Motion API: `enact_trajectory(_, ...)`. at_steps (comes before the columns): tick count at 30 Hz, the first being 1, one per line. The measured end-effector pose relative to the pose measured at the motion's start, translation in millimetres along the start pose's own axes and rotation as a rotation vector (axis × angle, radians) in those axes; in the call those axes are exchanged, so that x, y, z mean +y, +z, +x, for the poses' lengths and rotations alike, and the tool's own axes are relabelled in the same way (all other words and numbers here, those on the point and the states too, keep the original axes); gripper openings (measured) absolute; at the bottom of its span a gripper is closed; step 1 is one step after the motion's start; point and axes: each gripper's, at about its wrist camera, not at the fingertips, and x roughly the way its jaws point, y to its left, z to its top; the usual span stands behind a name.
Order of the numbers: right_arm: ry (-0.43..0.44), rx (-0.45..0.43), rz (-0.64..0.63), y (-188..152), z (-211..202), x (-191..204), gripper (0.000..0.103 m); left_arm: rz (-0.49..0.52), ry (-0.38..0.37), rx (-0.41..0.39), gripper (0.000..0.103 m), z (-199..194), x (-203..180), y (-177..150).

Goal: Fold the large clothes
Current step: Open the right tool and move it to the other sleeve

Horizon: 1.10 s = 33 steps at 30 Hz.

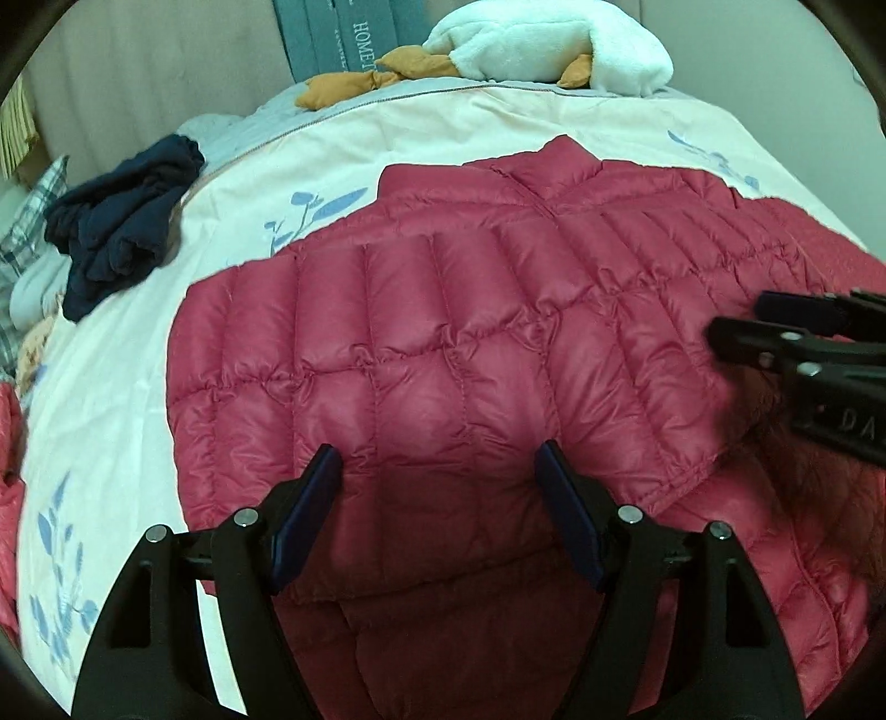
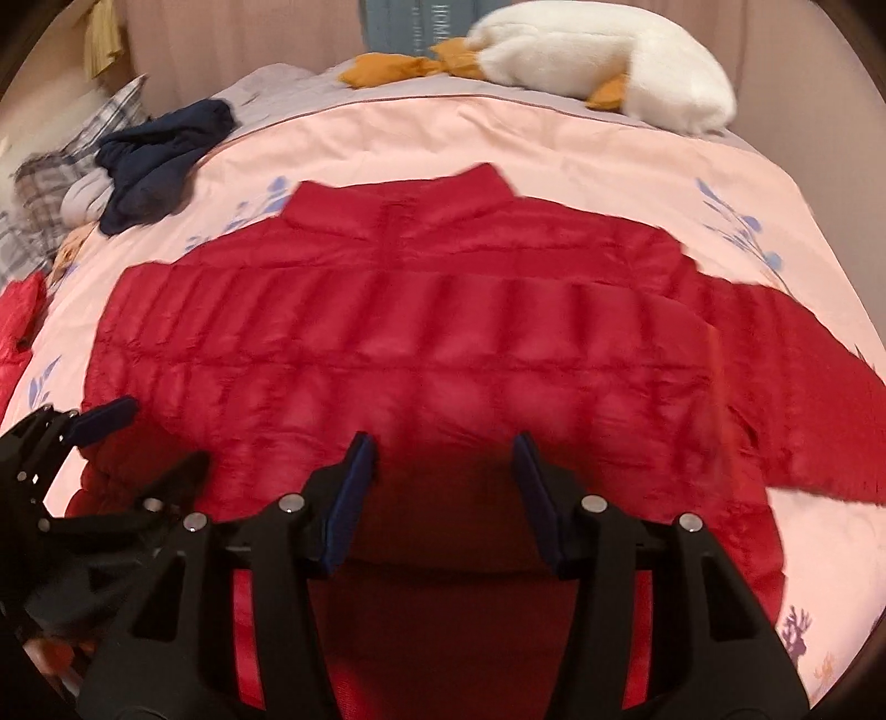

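A red quilted down jacket (image 1: 421, 332) (image 2: 421, 343) lies spread flat on the pale pink bedspread (image 1: 111, 387) (image 2: 554, 144), collar toward the far side. One sleeve (image 2: 803, 399) reaches out to the right. My left gripper (image 1: 437, 459) hovers open over the jacket's near part, nothing between its blue pads. My right gripper (image 2: 441, 443) is also open over the near hem area, its pads apart with only the jacket below. In the left wrist view the right gripper (image 1: 742, 327) shows at the right edge. In the right wrist view the left gripper (image 2: 111, 421) shows at the lower left.
A crumpled navy garment (image 1: 122, 227) (image 2: 160, 160) lies at the far left of the bed. A white plush goose (image 1: 554, 44) (image 2: 609, 72) with orange feet rests at the far edge. A plaid pillow (image 2: 66, 166) and another red item (image 2: 16, 310) sit at the left.
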Motion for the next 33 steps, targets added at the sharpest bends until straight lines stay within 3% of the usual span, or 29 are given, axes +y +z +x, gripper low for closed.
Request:
enact_trajectory(5,-0.105,0.025,0.093,-4.6,-2.8,-46.1,0.054,-0.017,-0.019,0.000,0.077,-2.2,4.0,-2.7)
enact_trajectory(8,-0.109,0.018,0.181,-3.8,-10.8,-67.6,0.053,-0.031,-0.026,0.004,0.077,-4.3,5.4,-2.9)
enact_trajectory(11,-0.107,-0.030,0.142,2.6,-25.9,-54.5,0.055,-0.038,-0.028,0.000,0.077,-7.6,5.7,-3.4)
enact_trajectory(14,-0.041,-0.053,0.121,9.3,-30.8,-35.6,0.060,-0.054,-0.036,-0.010,0.077,-13.4,8.6,-6.4)
enact_trajectory(17,-0.036,-0.009,0.100,8.8,-18.4,-17.8,0.060,-0.049,-0.053,-0.010,0.077,-18.5,8.8,-11.8)
enact_trajectory(19,-0.091,0.051,0.110,-0.2,-2.8,-17.7,0.061,-0.017,-0.053,0.009,0.082,-17.5,6.5,-15.4)
enact_trajectory(23,-0.118,0.038,0.213,-7.4,-8.0,-41.7,0.064,0.003,-0.054,0.027,0.083,-19.1,10.0,-24.7)
enact_trajectory(25,-0.181,0.029,0.252,-7.2,-15.4,-50.4,0.065,-0.016,-0.071,0.017,0.083,-26.8,16.1,-29.3)
enact_trajectory(29,-0.246,0.017,0.291,-6.2,-31.7,-53.5,0.065,-0.037,-0.112,-0.042,0.083,-57.2,24.0,-36.6)
enact_trajectory(33,-0.218,-0.001,0.261,-6.7,-43.8,-31.2,0.066,-0.060,-0.157,-0.102,0.083,-88.0,30.0,-44.0)
